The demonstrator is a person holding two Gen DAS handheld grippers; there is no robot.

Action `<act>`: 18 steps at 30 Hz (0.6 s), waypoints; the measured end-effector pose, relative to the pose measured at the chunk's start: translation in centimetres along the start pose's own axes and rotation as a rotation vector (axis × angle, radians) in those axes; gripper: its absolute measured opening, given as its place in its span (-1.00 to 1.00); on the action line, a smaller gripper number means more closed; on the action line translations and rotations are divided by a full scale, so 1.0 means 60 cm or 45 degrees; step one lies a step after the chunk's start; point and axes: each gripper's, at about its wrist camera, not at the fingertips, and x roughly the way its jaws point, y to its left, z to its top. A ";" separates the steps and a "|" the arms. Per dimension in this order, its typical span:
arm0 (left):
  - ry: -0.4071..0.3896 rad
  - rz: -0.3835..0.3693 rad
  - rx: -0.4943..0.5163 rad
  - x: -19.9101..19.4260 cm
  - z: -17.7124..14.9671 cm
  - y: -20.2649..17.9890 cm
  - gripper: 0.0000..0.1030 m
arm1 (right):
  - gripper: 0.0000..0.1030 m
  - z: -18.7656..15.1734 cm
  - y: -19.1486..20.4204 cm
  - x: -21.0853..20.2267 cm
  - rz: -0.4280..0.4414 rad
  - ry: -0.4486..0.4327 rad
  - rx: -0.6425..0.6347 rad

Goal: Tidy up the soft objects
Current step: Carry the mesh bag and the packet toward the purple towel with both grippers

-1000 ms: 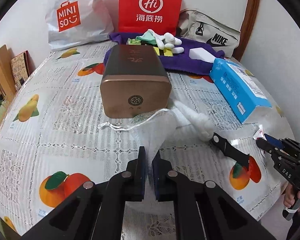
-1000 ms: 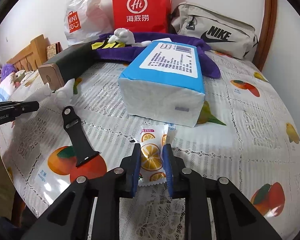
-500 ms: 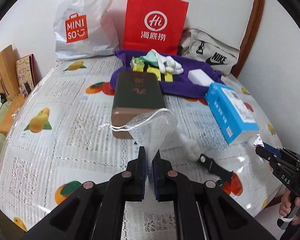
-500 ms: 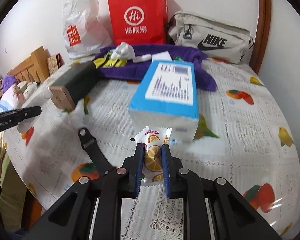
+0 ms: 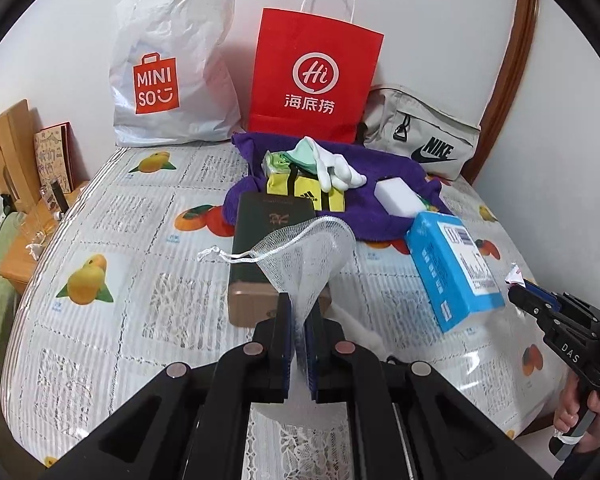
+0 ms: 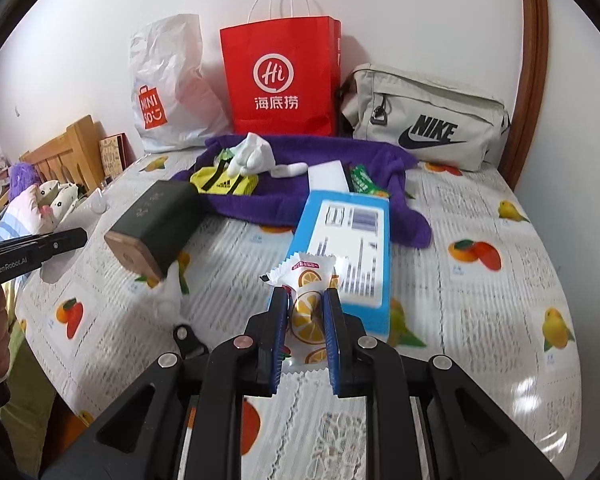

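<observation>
My left gripper (image 5: 298, 304) is shut on a white mesh drawstring pouch (image 5: 308, 256) and holds it up above the table, in front of a dark box (image 5: 272, 248). My right gripper (image 6: 307, 300) is shut on an orange-print snack packet (image 6: 306, 300), held above the table near a blue tissue pack (image 6: 348, 248). A purple towel (image 5: 380, 184) at the back carries a white glove (image 5: 336, 168), a yellow pouch (image 5: 304, 194) and a white sponge (image 5: 398, 198). The right gripper also shows at the right edge of the left wrist view (image 5: 518, 286).
A Miniso bag (image 5: 168, 76), a red paper bag (image 5: 316, 76) and a Nike bag (image 5: 424, 140) stand along the wall. A black strap (image 6: 186, 340) and white fluff (image 6: 170, 292) lie on the fruit-print tablecloth (image 6: 480, 300). A wooden stand (image 5: 8, 184) is at left.
Both grippers have risen and pulled back from the table, lifting the mesh pouch and the snack packet off the cloth. More of the bags and wall now shows.
</observation>
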 end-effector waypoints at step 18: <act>0.016 0.008 -0.018 0.047 0.072 0.005 -0.87 | -0.65 0.068 -0.026 0.049 0.085 0.006 0.047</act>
